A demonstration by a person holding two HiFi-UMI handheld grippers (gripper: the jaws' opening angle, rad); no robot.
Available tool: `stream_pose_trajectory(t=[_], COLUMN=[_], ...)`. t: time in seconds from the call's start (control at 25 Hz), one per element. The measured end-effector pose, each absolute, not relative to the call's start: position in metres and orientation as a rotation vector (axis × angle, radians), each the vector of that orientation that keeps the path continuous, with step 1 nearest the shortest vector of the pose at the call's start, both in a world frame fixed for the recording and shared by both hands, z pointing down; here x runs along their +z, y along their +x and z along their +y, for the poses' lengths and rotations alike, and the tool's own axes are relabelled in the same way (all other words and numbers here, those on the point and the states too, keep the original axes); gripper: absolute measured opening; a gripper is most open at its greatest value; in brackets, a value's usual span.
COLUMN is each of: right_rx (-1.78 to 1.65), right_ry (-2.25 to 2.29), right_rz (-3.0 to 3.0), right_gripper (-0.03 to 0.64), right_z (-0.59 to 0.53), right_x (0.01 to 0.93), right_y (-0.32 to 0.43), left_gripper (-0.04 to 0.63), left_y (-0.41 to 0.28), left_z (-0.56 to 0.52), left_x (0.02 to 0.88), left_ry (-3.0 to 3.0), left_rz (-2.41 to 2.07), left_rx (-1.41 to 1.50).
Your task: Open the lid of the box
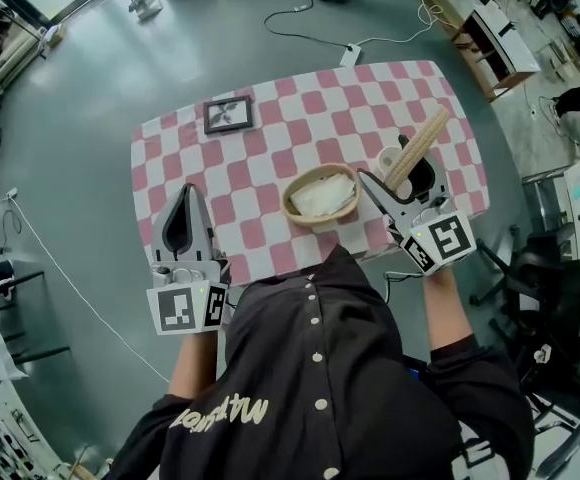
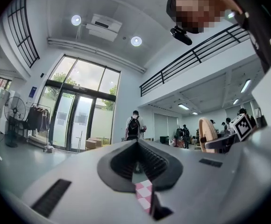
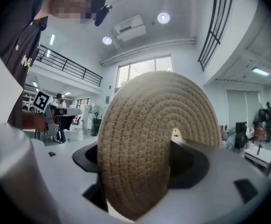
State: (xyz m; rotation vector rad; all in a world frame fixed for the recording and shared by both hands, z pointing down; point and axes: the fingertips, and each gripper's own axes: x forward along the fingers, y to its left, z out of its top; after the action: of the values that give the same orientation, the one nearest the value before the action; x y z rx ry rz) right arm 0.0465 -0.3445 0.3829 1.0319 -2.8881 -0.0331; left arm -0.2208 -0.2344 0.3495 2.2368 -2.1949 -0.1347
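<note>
A round woven basket box (image 1: 292,206) stands uncovered near the front edge of the pink-and-white checked table (image 1: 270,158), with a white cloth (image 1: 322,196) inside it. Its flat woven lid (image 1: 417,148) is held on edge to the right of the box, tilted up and away, with my right gripper (image 1: 398,171) shut on it. In the right gripper view the lid (image 3: 159,120) fills the space between the jaws. My left gripper (image 1: 187,193) rests over the table's front left, jaws together and holding nothing; its own view (image 2: 138,143) shows only a sliver of checked cloth between them.
A small dark picture frame (image 1: 228,114) lies at the table's back left. Grey floor surrounds the table, with a cable and power strip (image 1: 350,54) behind it. Desks and black chairs (image 1: 540,288) crowd the right side. People stand far off in the hall.
</note>
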Motion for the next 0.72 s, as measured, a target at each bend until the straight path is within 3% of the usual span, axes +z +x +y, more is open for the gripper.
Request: stream_pose_trajectory(t=[0.32, 0.72], right_rx=[-0.054, -0.116], right_ry=[1.437, 1.614], right_rz=[-2.863, -2.832], right_gripper=[0.377, 0.377], right_z=[-0.352, -0.343], right_x=[0.344, 0.317], right_y=[0.101, 0.139], left_gripper=[0.011, 0.011], left_y=[-0.232, -0.249], left_z=[-0.241, -0.241], left_x=[0.34, 0.332], left_ry=[2.232, 2.203], left_rz=[-2.221, -2.273], left_rx=[-0.157, -0.171])
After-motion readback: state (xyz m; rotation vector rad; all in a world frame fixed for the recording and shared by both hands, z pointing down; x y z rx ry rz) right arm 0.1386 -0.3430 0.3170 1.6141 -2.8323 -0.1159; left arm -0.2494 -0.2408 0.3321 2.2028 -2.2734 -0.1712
